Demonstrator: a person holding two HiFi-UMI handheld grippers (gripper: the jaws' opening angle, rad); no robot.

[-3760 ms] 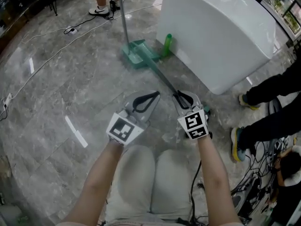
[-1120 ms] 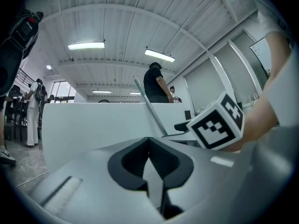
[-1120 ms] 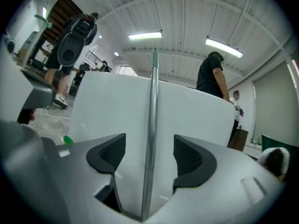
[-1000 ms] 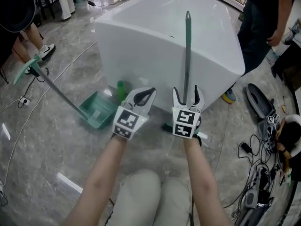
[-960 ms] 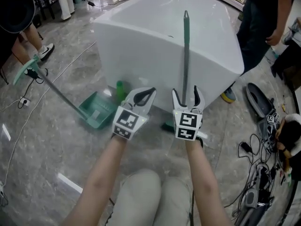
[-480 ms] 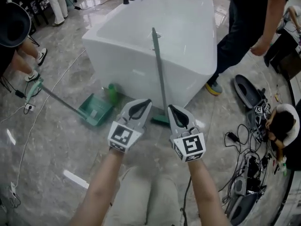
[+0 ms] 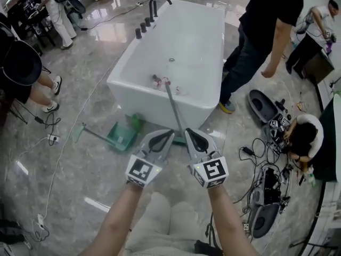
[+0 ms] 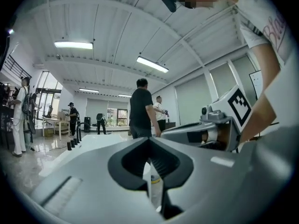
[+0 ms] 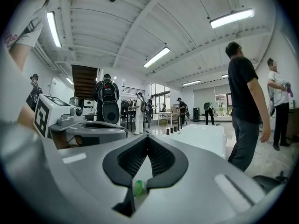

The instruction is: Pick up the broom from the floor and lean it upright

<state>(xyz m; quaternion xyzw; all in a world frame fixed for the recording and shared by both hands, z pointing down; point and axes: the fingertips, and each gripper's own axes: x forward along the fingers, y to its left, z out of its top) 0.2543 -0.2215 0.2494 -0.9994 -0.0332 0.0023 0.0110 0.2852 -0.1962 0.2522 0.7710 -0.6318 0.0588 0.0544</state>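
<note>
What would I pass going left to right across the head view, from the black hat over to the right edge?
Black hat → green dustpan → broom, leaning on the white tub → standing person in black → crouching person. The grippers overlap the broom's foot, so they are left out.

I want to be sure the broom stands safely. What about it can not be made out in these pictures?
- Broom head: head view, mostly hidden behind the left tongs and right tongs, so its seat on the floor is unknown.
- Handle top at the bathtub rim: head view, too small to see the contact.
- Both gripper views: the shut tongs' own bodies fill the lower picture; no broom shows.
</note>
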